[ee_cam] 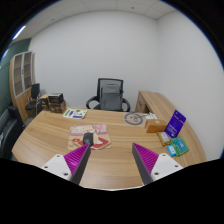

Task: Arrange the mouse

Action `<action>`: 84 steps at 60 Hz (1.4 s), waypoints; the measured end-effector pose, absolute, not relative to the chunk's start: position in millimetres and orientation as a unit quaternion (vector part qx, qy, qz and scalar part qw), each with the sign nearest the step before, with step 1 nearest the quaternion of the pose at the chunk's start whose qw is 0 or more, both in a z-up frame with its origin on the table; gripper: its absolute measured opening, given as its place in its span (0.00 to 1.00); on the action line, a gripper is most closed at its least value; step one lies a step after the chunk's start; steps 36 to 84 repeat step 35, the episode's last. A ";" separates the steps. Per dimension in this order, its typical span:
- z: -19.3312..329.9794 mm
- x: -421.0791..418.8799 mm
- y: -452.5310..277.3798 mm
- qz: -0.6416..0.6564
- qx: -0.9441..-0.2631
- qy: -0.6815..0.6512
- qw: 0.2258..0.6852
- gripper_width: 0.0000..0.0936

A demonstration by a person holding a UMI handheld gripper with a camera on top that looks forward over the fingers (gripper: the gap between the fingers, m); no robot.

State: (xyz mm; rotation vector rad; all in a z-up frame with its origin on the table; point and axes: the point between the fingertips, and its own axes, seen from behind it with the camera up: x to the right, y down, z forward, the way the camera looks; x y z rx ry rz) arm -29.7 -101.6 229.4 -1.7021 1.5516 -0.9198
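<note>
My gripper [111,150] is open and empty, held above the near part of a wooden desk [112,138]. Its two fingers with magenta pads [79,159] stand wide apart with bare desk between them. A small dark object [89,140], possibly the mouse, lies just beyond the left fingertip on the near edge of a pink patterned mat [88,129]. I cannot tell its shape clearly.
A flat book [76,114] lies beyond the mat. To the right are a round grey object [134,118], a tan box [153,124], a purple box [176,123] and a teal item [178,147]. A black office chair [108,94] stands behind the desk. A cabinet [22,82] is at the left.
</note>
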 end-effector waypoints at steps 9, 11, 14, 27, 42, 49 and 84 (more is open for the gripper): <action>241.2 -96.1 -134.9 -0.355 -0.635 0.605 0.324 0.93; 241.5 -109.4 -140.2 -0.353 -0.632 0.608 0.325 0.93; 241.6 -126.5 -149.2 -0.355 -0.630 0.611 0.323 0.92; 234.8 -178.9 -170.1 -0.353 -0.632 0.613 0.316 0.93; 235.5 -193.9 -174.7 -0.354 -0.634 0.612 0.313 0.92; 235.5 -193.9 -174.7 -0.354 -0.634 0.612 0.313 0.92; 235.5 -193.9 -174.7 -0.354 -0.634 0.612 0.313 0.92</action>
